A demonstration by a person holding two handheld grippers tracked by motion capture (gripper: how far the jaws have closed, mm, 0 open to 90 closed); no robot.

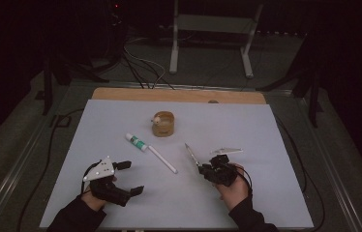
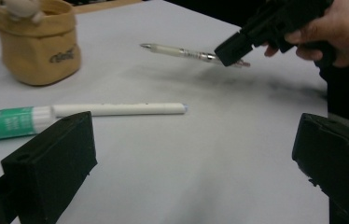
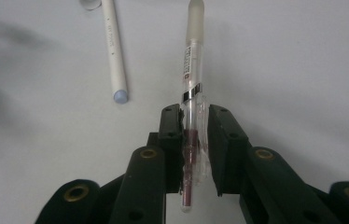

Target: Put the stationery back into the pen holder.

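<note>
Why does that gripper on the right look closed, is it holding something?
Yes, shut on the pen: in the right gripper view, the right gripper's two black jaws press against its clear barrel from both sides, the capped end sticking out ahead.

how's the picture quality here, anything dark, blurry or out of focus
High view: the room behind is nearly black, the table evenly lit and slightly soft. Left gripper view: the near jaws are blurred, a smudgy shadow lies under the pen held by the right gripper. Right gripper view: pen sharp, dark blurry patches at the left edge.
</note>
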